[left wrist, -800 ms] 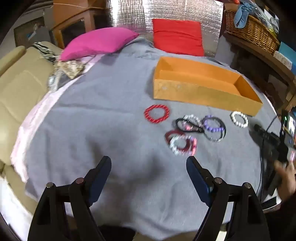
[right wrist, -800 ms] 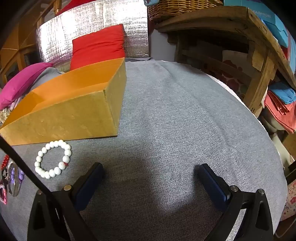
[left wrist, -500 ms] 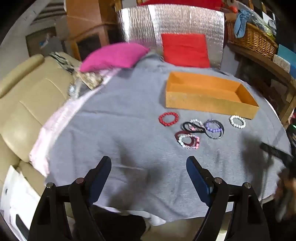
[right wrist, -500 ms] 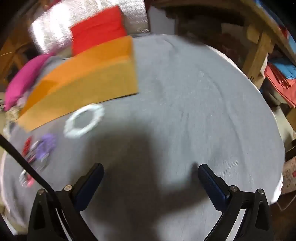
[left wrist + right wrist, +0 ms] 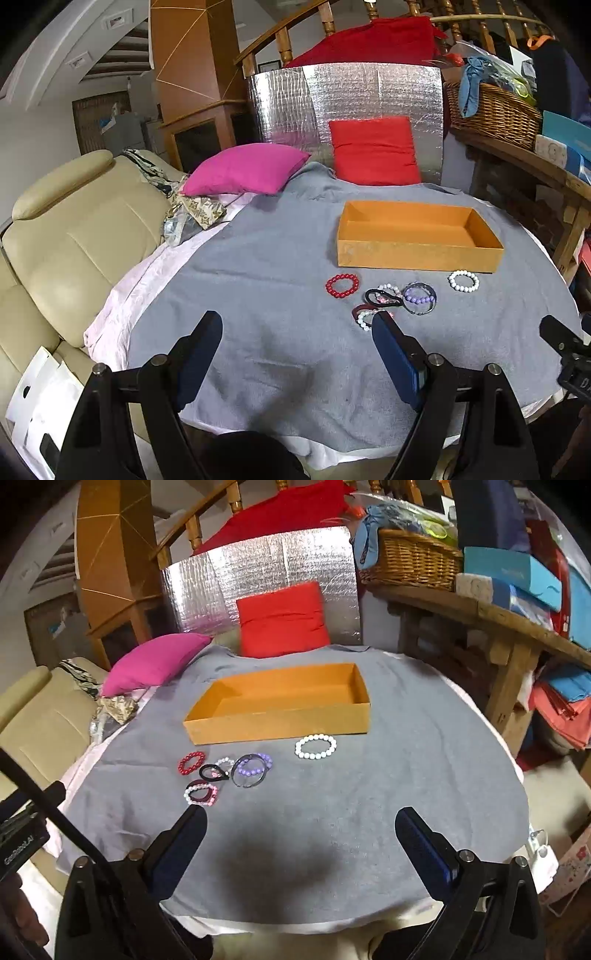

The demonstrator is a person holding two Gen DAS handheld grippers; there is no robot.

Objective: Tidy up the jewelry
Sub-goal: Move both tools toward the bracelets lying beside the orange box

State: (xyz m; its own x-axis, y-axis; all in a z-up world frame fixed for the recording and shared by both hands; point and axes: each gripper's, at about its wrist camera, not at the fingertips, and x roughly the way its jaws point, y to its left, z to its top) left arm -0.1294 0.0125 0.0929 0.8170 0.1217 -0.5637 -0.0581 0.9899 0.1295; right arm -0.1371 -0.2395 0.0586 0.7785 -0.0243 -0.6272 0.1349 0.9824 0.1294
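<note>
- Both grippers now sit farther back and higher than a moment ago, so the whole round table shows in each view where only part did before.
- Left gripper (image 5: 297,334): jaws spread wide, nothing between them, over the near edge of the grey cloth (image 5: 258,295).
- Right gripper (image 5: 300,832): jaws spread wide, nothing held, over the near part of the cloth.
- Surface and room: cloth-covered round table; beige sofa (image 5: 74,236) at left; pink cushion (image 5: 247,168) and red cushion (image 5: 373,149) at the far side, before a silver foil panel (image 5: 347,96); wicker basket (image 5: 413,559) on a wooden shelf at right.
- Container: one orange box (image 5: 280,716), open-topped, nothing visible inside, far of centre.
- Jewelry, all on the cloth just near the box: one red bead bracelet (image 5: 191,762); one white bead bracelet (image 5: 316,746), apart at right; one purple bead bracelet (image 5: 254,766); a cluster of overlapping bands (image 5: 207,782), count unclear.
</note>
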